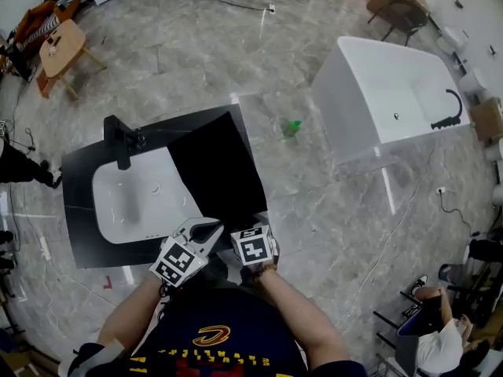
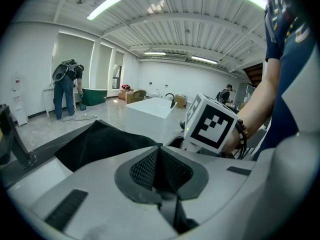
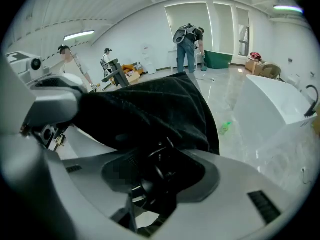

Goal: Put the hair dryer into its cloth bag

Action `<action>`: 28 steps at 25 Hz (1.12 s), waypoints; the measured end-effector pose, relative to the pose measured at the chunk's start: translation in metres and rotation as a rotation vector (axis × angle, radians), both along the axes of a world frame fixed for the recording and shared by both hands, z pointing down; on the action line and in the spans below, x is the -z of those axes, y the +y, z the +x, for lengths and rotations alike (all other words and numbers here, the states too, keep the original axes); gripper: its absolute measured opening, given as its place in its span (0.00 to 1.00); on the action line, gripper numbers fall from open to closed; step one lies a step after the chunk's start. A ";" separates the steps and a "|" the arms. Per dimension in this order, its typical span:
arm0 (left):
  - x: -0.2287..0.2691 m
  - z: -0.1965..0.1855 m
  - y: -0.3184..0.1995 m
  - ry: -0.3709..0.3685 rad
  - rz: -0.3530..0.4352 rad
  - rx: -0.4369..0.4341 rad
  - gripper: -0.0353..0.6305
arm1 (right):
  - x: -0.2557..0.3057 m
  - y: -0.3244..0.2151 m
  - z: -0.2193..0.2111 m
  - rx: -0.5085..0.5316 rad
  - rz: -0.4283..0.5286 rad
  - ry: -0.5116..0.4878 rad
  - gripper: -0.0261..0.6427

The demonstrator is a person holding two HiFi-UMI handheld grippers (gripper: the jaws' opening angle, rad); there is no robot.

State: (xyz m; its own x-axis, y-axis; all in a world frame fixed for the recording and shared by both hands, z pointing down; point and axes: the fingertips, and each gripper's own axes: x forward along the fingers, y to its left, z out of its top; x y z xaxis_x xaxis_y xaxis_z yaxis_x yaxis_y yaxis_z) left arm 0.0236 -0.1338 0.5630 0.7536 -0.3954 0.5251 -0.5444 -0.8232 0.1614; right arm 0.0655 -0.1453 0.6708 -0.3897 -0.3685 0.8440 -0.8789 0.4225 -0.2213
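Two tools are held close together at the near edge of a black desk (image 1: 78, 210) with a white basin (image 1: 134, 203) set into it; the black cloth bag (image 1: 212, 167) lies spread on the desk just right of the basin, its near edge reaching the tools. The left tool (image 2: 159, 159) has its mesh pads brought together, with nothing visible between them; the bag lies beyond its tips. The right tool (image 3: 159, 170) has its jaws set wide apart; a dark glossy thing, apparently the hair dryer (image 3: 150, 184), sits in the gap, with the bag's edge draped just past it; the pads do not visibly press on it. A white bathtub (image 1: 385, 93) stands well apart on the floor.
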 end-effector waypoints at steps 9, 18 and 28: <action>-0.005 -0.004 0.001 -0.001 -0.008 0.019 0.08 | 0.005 -0.038 -0.017 -0.052 0.074 -0.028 0.33; -0.011 -0.011 0.003 0.016 -0.053 0.059 0.08 | -0.002 -0.058 -0.030 -0.054 0.069 -0.071 0.33; -0.027 0.006 0.011 -0.032 -0.054 0.018 0.08 | 0.020 -0.048 -0.015 -0.019 0.112 -0.164 0.33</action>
State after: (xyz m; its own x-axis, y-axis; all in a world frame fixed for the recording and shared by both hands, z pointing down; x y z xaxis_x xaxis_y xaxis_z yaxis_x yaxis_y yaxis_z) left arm 0.0298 -0.1226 0.5897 0.7291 -0.3788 0.5700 -0.5643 -0.8040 0.1874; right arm 0.0502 -0.1933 0.6507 -0.5108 -0.4654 0.7228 -0.8430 0.4363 -0.3147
